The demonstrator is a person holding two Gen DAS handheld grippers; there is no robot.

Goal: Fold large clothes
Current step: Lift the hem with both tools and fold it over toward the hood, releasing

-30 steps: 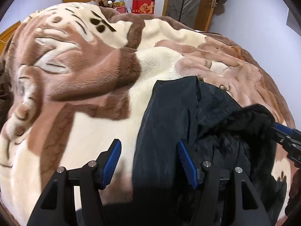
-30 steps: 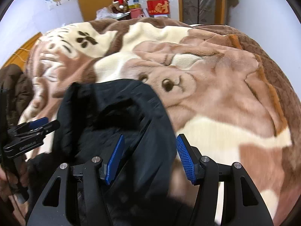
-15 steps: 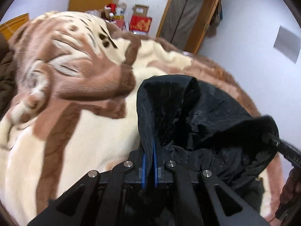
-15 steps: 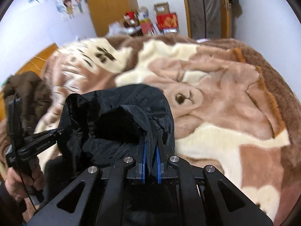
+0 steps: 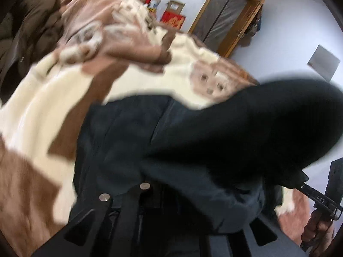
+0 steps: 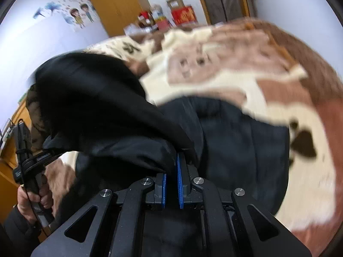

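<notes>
A large black padded jacket (image 5: 133, 141) with a fur-lined hood (image 5: 268, 124) lies partly on the bed and is lifted at its near edge. My left gripper (image 5: 137, 190) is shut on the jacket's edge; the cloth hides its fingertips. My right gripper (image 6: 171, 180) is shut on another part of the jacket (image 6: 235, 141), with cloth pinched between its blue pads (image 6: 179, 184). The hood (image 6: 85, 94) bulges up at the left of the right wrist view. Each gripper shows in the other's view, the right gripper at the edge (image 5: 321, 201), the left at the edge (image 6: 32, 165).
A brown and cream bear-print blanket (image 5: 64, 98) covers the bed (image 6: 278, 85). A brown coat (image 5: 25, 27) lies at the bed's far left. Red boxes (image 6: 184, 15) and wooden doors (image 5: 225, 21) stand by the far wall.
Both grippers went from open around the jacket's edge to shut on it. They have since lifted and pulled the jacket, and the hood has swung up between them.
</notes>
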